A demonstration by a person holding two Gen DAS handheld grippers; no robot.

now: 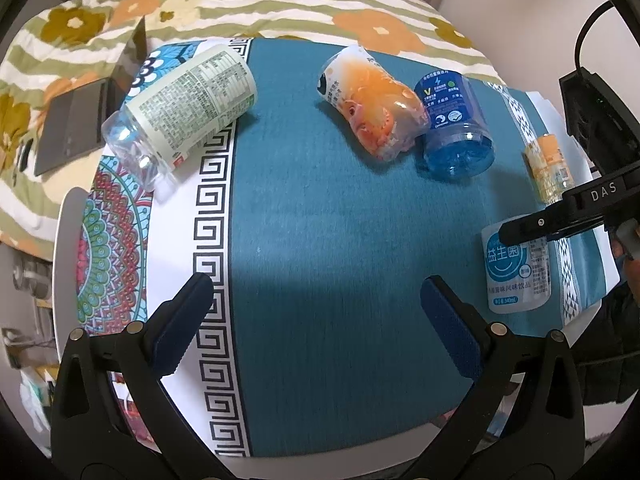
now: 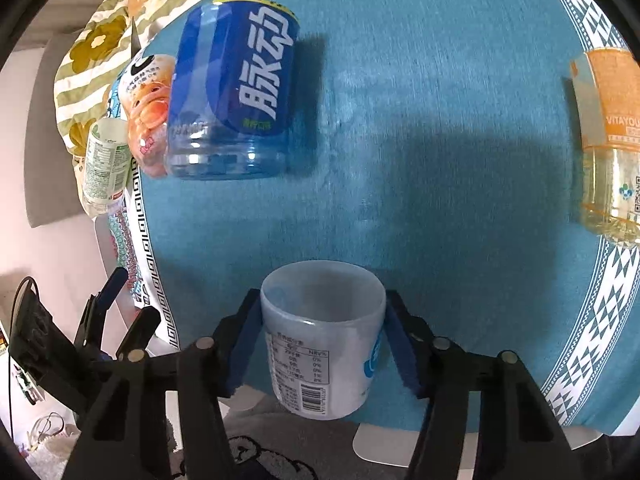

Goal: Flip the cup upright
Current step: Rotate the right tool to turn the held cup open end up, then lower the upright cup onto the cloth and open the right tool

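My right gripper (image 2: 322, 344) is shut on a white cup (image 2: 324, 344) with a blue label, its open mouth facing away from the camera, held over the near edge of the teal cloth. In the left wrist view the same cup (image 1: 518, 276) shows at the right edge with a right gripper finger (image 1: 532, 226) across it. My left gripper (image 1: 316, 320) is open and empty above the teal cloth (image 1: 320, 240). Other cut-bottle cups lie on their sides: a blue one (image 1: 456, 124), an orange one (image 1: 372, 100), a green-white one (image 1: 180, 108), and a yellow one (image 1: 548, 168).
The cloth covers a small white table (image 1: 68, 216) beside a floral bedspread (image 1: 280, 4). A dark laptop (image 1: 84, 116) lies on the bed at left. In the right wrist view the blue cup (image 2: 232, 92) and yellow cup (image 2: 608, 140) lie ahead.
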